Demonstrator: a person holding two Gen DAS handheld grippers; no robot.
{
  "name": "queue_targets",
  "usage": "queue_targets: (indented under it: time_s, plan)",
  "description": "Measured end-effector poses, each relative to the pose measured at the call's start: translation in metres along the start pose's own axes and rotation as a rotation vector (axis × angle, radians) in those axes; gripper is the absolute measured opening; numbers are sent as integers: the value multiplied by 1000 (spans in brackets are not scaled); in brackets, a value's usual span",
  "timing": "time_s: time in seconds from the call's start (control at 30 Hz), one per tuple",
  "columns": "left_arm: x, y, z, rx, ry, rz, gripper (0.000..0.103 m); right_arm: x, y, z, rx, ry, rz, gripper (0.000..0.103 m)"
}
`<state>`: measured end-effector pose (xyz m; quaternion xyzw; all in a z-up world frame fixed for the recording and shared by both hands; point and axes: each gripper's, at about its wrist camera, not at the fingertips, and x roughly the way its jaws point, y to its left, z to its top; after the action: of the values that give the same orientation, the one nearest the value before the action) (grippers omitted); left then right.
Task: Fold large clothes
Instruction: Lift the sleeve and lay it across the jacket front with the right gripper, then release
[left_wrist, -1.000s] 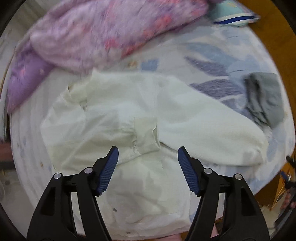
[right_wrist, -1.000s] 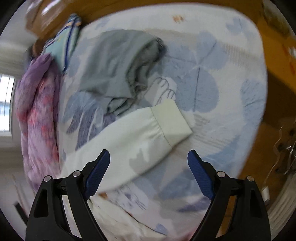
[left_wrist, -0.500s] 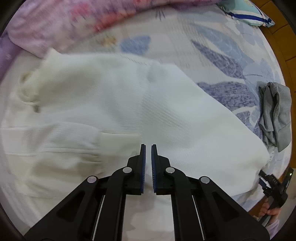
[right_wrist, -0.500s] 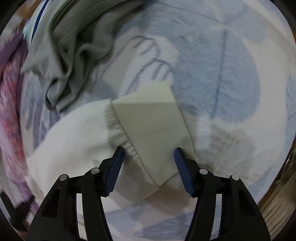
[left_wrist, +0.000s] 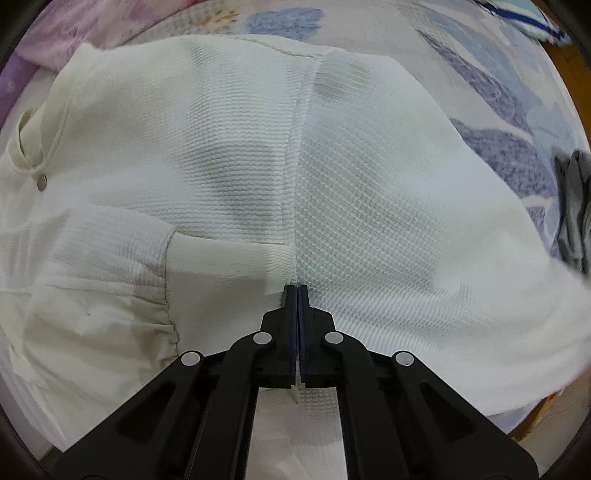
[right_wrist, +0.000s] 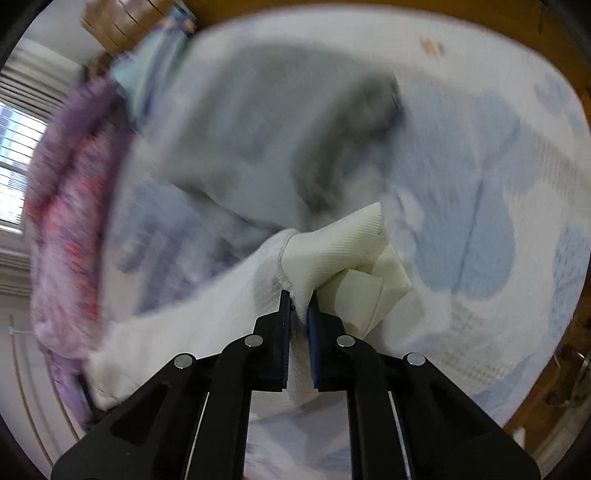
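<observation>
— Black and blue, the left hand-held gripper (left_wrist: 294, 291) points down at the white top (left_wrist: 229, 155). Is it squeezing?
— Yes. Its jaws are pressed together with a thin fold of the white cloth pinched between them, right at the seam where the sleeve (left_wrist: 399, 229) meets the body.
— And the right hand-held gripper (right_wrist: 298, 304)?
— Its jaws have just been closing. They are nearly together now, and they pinch the cuff (right_wrist: 332, 254) at the end of that sleeve. The cuff is bunched up and lifted off the bed.
— Where does the top lie?
— It is spread flat on the bed sheet (left_wrist: 509, 122), which has blue leaf shapes on it. Its other sleeve is folded across the front.
— What else is near?
— A grey garment (left_wrist: 572, 206) sits beside the sleeve end. A purple flowery blanket (right_wrist: 62, 229) lies along the far side of the bed. The right view is blurry.
</observation>
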<state>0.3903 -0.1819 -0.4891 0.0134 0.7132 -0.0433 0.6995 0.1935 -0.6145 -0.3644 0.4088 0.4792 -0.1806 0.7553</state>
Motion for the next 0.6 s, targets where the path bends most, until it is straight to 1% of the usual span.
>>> queue_targets:
  time_s: [0.1, 0.17, 0.23, 0.33, 0.4, 0.47, 0.5, 0.57, 0.6]
  plan:
    - [1, -1, -2, -13, -13, 3, 1, -30, 33, 15, -43, -51, 97, 8]
    - [2, -3, -4, -11, -18, 11, 1, -48, 66, 20, -122, -78, 151, 8]
    - [3, -4, -2, -3, -23, 19, 1, -55, 97, 19, -184, -95, 194, 8]
    - [2, -7, -1, -16, -14, 8, 1, -71, 145, 14, -288, -105, 247, 8]
    - [-12, -6, -3, -11, -18, 0, 1, -79, 176, 6, -342, -109, 294, 8]
    - [-39, 0, -13, -12, -51, -29, 1, -87, 217, -11, -418, -106, 342, 8]
    - [-52, 4, -18, -12, -67, -28, 1, -86, 231, -18, -443, -98, 359, 8]
    - [-75, 14, -28, -14, -92, -28, 1, -85, 271, -43, -491, -59, 411, 8]
    - [-94, 27, -37, -24, -114, -33, 1, -83, 282, -54, -511, -43, 430, 8]
